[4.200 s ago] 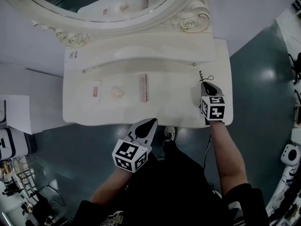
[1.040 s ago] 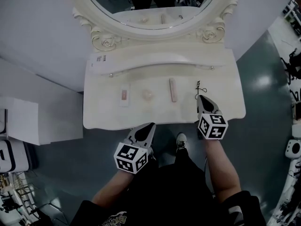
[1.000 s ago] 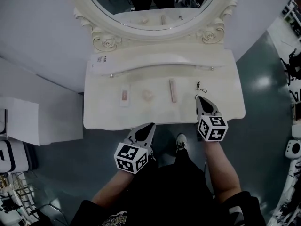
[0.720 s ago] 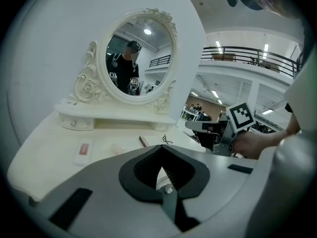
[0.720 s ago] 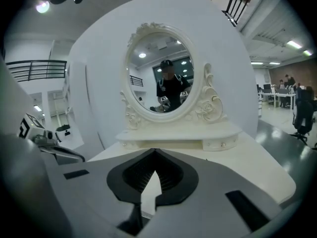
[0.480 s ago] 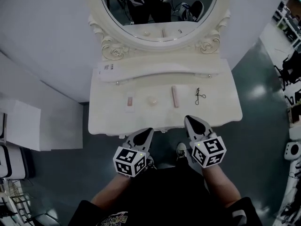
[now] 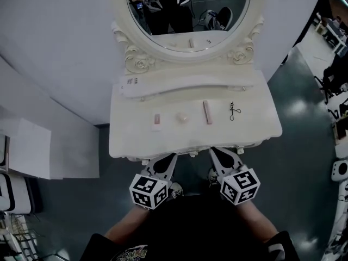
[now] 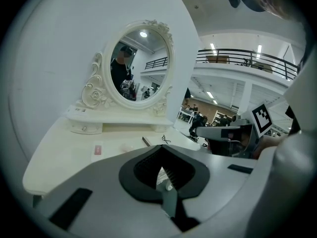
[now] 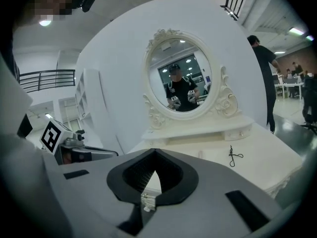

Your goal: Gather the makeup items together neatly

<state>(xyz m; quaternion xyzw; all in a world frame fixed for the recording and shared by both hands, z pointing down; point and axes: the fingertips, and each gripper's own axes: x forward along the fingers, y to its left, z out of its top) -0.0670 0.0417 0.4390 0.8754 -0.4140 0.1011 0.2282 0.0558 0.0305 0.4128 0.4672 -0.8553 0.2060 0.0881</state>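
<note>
Four makeup items lie in a row on the cream dressing table (image 7: 130,140): a flat pink-and-white case (image 7: 156,120), a round pink puff (image 7: 181,117), a pink stick (image 7: 207,112) and a black eyelash curler (image 7: 234,111). My left gripper (image 7: 166,161) is shut and empty, just off the table's front edge. Beside it my right gripper (image 7: 222,155) is also shut and empty, short of that edge. The left gripper view looks over the shut tips (image 8: 161,150) at the case (image 8: 97,149) and stick (image 8: 146,141). The right gripper view shows the curler (image 9: 233,156) ahead to the right.
An oval mirror (image 7: 187,4) in a carved frame stands at the table's back, above a raised shelf with a paper label (image 7: 130,81). A white wall is behind, a white cabinet (image 7: 24,148) at left, and dark floor around. A bystander (image 9: 262,63) stands far right.
Both grippers have drawn back from the table toward the person's body and risen; the right one left the spot by the eyelash curler. The items have not moved.
</note>
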